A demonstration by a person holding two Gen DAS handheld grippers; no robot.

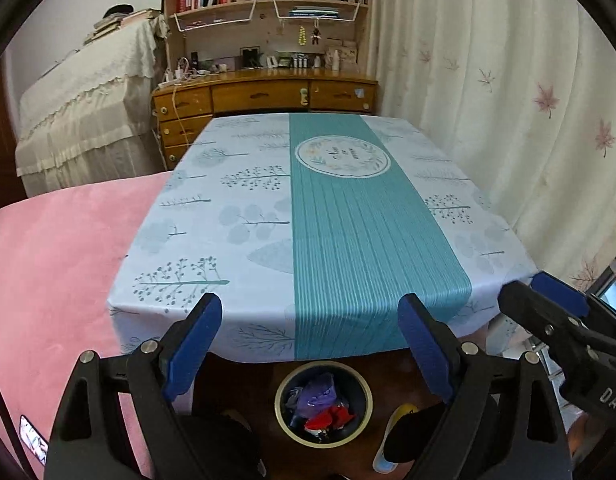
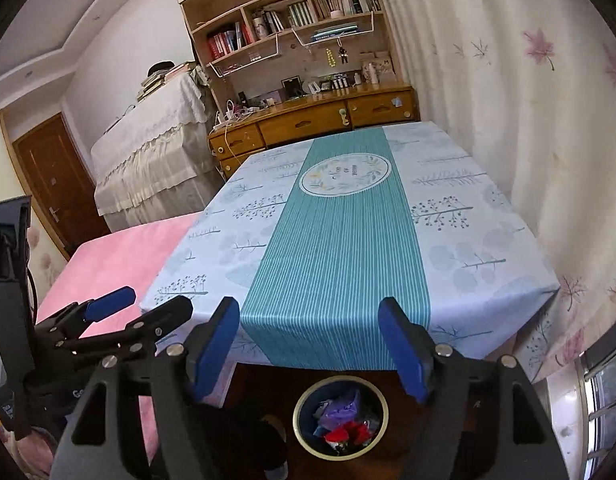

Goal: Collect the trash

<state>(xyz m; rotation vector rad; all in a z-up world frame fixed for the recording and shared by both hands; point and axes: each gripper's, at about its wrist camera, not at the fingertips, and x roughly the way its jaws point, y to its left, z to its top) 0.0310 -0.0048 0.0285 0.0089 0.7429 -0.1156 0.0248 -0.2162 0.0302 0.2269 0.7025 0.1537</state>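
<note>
— Left wrist view looks straight down into the trash bin (image 1: 323, 404) on the floor, tucked just under the near edge of the tabletop (image 1: 244, 208). Purple, red and blue wrappers (image 1: 321, 400) lie inside.

— Why there, do you reckon?

— Handy for dropping things off the edge, I'd say. The cloth looks bare from both views, so the collecting seems about done.

— And the tools?

— Left tool (image 1: 309, 344) has its blue pads well apart, nothing between them. Right tool (image 2: 309, 352) is also spread and empty, hanging above the bin's rim (image 2: 383, 400). Both tilt down toward the bin, side by side.

— Anything else about?

— Pink bed (image 1: 60, 248) beside the tabletop, a curtain (image 1: 487, 80) on the other side, a wooden desk (image 1: 264, 92) beyond.
</note>
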